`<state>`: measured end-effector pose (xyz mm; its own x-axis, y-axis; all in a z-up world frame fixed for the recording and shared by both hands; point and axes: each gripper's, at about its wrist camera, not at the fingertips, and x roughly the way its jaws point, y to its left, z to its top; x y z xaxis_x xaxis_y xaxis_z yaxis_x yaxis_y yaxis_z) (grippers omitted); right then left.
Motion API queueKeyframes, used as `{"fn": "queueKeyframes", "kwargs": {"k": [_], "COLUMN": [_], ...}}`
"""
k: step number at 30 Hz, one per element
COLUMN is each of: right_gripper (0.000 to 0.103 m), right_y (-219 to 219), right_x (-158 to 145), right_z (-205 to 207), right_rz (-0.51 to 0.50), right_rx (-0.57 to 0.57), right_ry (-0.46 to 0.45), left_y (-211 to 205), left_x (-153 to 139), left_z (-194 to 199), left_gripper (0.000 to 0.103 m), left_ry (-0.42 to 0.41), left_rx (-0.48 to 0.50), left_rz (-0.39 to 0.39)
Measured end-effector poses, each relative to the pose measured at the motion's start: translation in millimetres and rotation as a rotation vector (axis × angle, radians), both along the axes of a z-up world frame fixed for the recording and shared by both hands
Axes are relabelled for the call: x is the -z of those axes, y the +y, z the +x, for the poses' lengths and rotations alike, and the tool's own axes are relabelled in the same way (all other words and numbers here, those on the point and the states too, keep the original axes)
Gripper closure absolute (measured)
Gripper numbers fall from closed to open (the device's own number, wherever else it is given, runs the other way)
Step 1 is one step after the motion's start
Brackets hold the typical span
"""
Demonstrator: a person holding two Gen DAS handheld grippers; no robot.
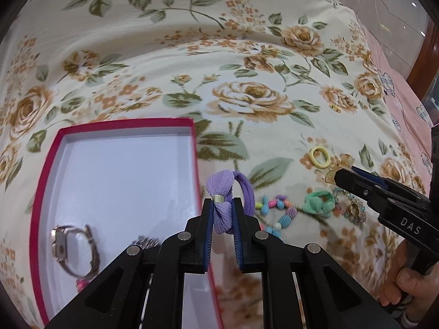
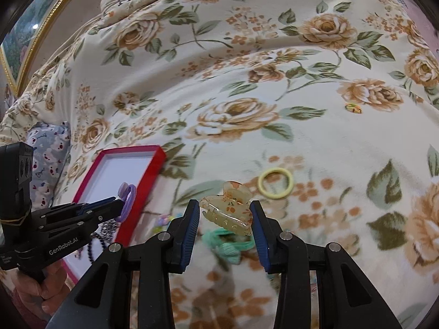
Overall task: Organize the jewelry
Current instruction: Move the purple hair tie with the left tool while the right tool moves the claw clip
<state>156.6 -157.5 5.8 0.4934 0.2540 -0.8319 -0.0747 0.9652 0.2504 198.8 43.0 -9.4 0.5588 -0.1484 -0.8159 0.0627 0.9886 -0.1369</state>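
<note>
Left gripper (image 1: 222, 213) jaws clenched on purple hair tie (image 1: 223, 192) at lower centre beside red box (image 1: 195, 148), right gripper (image 2: 225, 219) jaws grasping amber claw clip (image 2: 227, 209) — lower centre, above floral bedspread (image 2: 233, 68).

L gripper (image 1: 222, 213): clamped, tilted down | R gripper (image 2: 225, 219): clamped, tilted down | both hand-held

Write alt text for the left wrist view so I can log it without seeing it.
The left gripper is shut on a purple hair tie, held above the right edge of an open red box that has a watch inside. To the right, on a floral blanket, the right gripper holds a hair clip near a yellow ring.
</note>
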Motion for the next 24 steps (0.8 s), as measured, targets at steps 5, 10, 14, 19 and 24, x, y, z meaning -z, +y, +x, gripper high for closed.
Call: {"fn": "queueKeyframes", "kwargs": {"k": [5,10,14,19,24], "right_gripper": [0.065,0.065,0.065,0.065,0.065], "right_y": [16,34,48,67,81], "right_x": [-2,-3,-6,-4,-3], "right_z": [-4,-6,-7,-6,-4], "right_rz": [0.017,0.025,0.030,0.038,0.046], "right_rx": [-0.026,-0.063,-0.090,-0.126,-0.152], "right_ry": [0.000,0.000,-0.005,0.001,0.001], "left_y": [17,36,50,64,75], "left_x": [-8,-14,-17,-18,-19], "left_z": [-18,-35,-43,-50,-51], "left_gripper": [0.091,0.091,0.091,0.091,0.091], "left_ry": [-0.011,-0.019,-0.021,-0.018,-0.018], "left_rx": [-0.030,-0.070,-0.097,-0.125,-0.147], "left_rz": [-0.013,-0.019,-0.017,-0.016,-0.011]}}
